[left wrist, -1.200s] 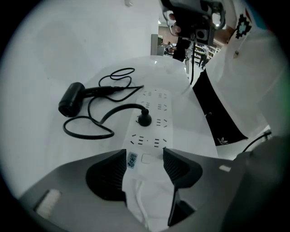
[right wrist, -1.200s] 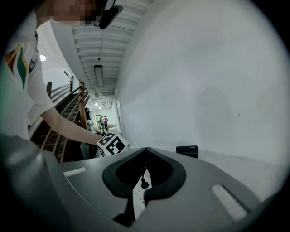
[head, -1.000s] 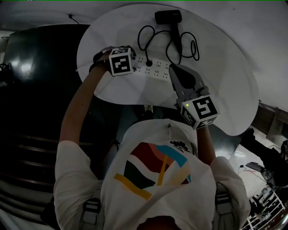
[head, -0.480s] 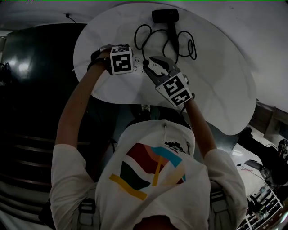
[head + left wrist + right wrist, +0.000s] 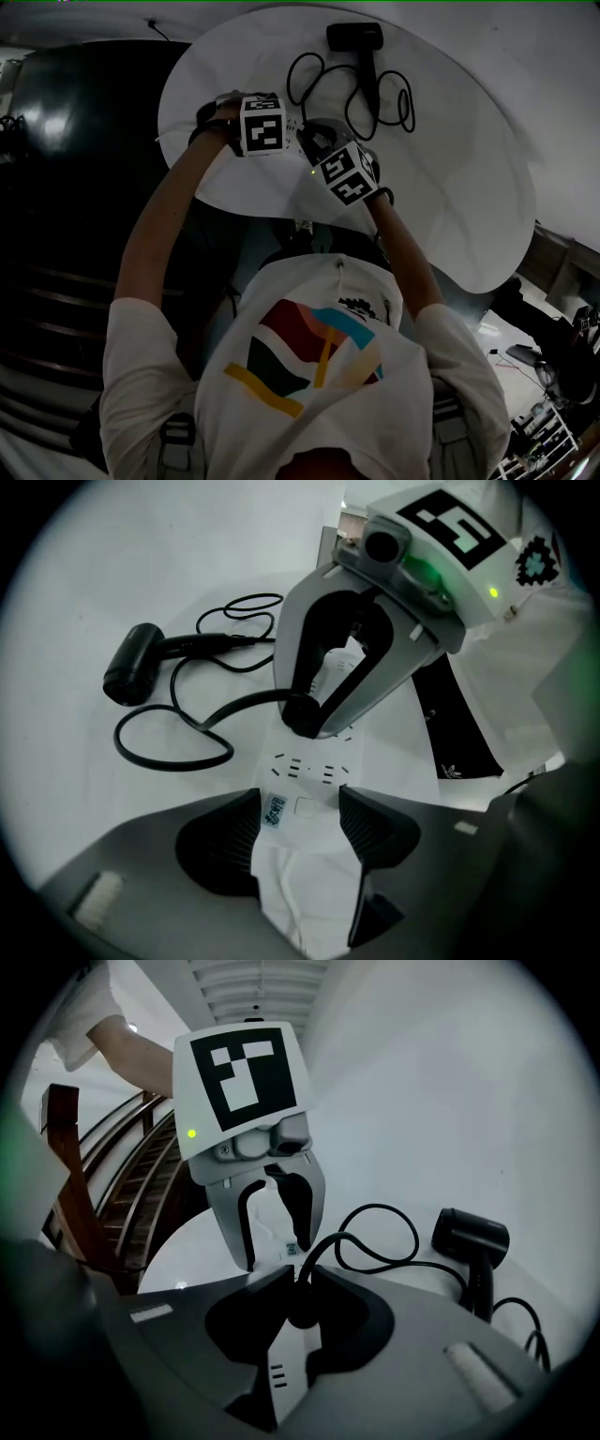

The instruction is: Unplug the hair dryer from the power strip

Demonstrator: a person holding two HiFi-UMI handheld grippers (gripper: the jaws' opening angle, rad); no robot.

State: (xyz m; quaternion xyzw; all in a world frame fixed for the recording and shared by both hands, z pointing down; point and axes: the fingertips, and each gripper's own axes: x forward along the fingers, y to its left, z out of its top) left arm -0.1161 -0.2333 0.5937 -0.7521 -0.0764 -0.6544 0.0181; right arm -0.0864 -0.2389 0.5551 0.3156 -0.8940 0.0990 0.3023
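Observation:
A black hair dryer (image 5: 356, 37) lies at the far side of the round white table (image 5: 450, 169), and its cord (image 5: 352, 103) loops back to the white power strip (image 5: 314, 766). My left gripper (image 5: 300, 822) points straight down, its pads against both sides of the strip's end. My right gripper (image 5: 302, 1288) reaches in at a slant. Its jaws are closing, with the black plug (image 5: 302, 1312) pinched between the tips where it sits in the strip. In the head view both marker cubes stand side by side over the strip, hiding most of it.
The table's near edge (image 5: 281, 211) runs just in front of the person's body. The hair dryer (image 5: 131, 663) and loose cord loops (image 5: 169, 752) lie beyond the strip. Dark floor and a stair railing (image 5: 112, 1194) lie off the table's left side.
My right gripper has come down and leftward from the table's right part to the power strip, beside the left gripper. The left gripper has stayed where it was.

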